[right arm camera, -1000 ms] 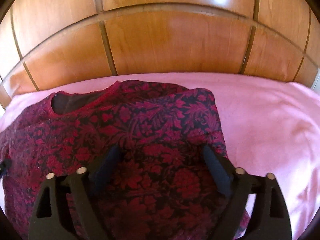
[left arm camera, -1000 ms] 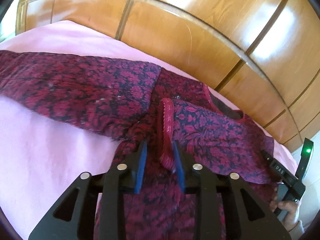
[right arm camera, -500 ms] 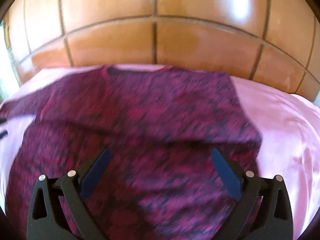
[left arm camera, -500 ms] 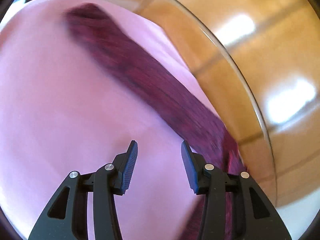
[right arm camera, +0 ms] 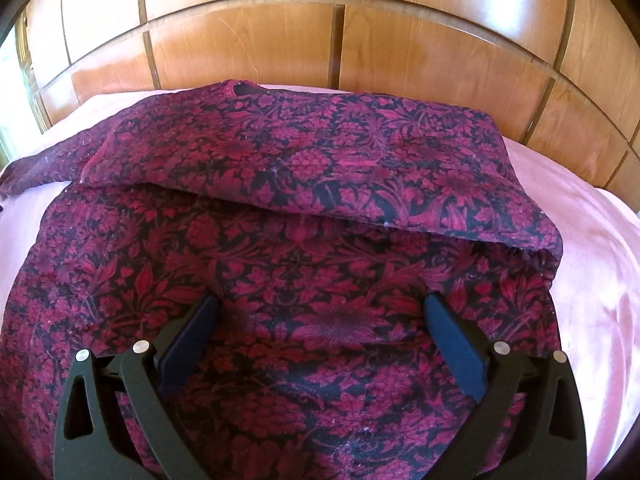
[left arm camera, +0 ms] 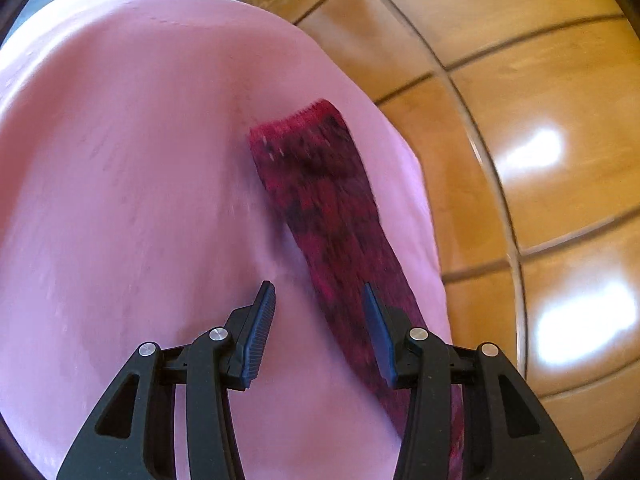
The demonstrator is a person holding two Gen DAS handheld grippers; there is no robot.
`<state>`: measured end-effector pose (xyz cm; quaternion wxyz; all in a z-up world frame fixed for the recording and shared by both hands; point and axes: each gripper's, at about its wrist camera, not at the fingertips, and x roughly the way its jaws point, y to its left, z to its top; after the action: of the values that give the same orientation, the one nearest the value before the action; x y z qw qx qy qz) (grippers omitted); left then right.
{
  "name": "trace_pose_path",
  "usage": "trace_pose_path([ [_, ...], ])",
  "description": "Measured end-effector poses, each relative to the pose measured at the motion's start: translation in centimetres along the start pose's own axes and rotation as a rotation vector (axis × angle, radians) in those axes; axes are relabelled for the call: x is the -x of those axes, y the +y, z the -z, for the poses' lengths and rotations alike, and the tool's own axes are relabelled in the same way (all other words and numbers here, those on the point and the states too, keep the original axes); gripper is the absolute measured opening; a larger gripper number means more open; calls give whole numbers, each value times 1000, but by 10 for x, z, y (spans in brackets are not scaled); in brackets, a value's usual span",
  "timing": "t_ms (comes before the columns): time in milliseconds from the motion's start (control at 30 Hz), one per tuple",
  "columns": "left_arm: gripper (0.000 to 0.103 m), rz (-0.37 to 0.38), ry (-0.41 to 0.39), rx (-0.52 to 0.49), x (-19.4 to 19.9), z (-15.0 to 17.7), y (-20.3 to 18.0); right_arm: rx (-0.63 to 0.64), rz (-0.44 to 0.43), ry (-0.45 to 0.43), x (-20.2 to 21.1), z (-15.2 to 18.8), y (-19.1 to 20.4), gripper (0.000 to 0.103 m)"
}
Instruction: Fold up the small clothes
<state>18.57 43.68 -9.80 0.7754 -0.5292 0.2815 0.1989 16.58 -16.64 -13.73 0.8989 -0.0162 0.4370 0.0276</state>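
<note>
Release of the folded-in cuff is confirmed: my left gripper [left arm camera: 316,332] has opened its jaws, now spread and empty, and swung out along the unfolded sleeve [left arm camera: 320,200] lying flat on the pink bed [left arm camera: 140,160]. My right gripper [right arm camera: 320,340] hovers spread wide over the garment [right arm camera: 300,280], its right sleeve already folded across, so the left sleeve is next.

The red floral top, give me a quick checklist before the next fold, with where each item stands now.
1. Right sleeve folded across the red floral top: ok.
2. Left sleeve folded in: not ok, it lies stretched out on the pink sheet.
3. Left tongs free: ok, open, having just widened, nothing pinched.
4. Right tongs free: ok, wide open above the body.
5. Hem aligned: cannot tell.
</note>
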Motion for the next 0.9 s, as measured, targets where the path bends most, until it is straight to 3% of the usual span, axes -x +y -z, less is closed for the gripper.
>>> trace_pose_path([
  [100, 41, -21, -8, -27, -10, -12, -7, 4, 4, -4, 2, -1, 0, 101],
  [200, 15, -59, -4, -81, -16, -16, -15, 7, 11, -6, 2, 0, 1, 101],
  [267, 12, -58, -24, -137, -7, -12, -24, 10, 12, -7, 2, 0, 3, 101],
  [333, 11, -3, -39, -199, 5, -4, -43, 10, 11, -7, 2, 0, 3, 101],
  [500, 11, 145, -43, -454, 37, 57, -112, 7, 10, -12, 2, 0, 3, 101],
  [600, 11, 206, 0, -566, 43, 105, -144, 2, 6, -14, 2, 1, 3, 101],
  [800, 11, 218, 137, -728, 21, 196, -180, -7, -4, -16, 3, 1, 2, 101],
  [900, 11, 184, 175, -804, 8, 232, -190, -11, -7, -16, 4, 1, 0, 101],
])
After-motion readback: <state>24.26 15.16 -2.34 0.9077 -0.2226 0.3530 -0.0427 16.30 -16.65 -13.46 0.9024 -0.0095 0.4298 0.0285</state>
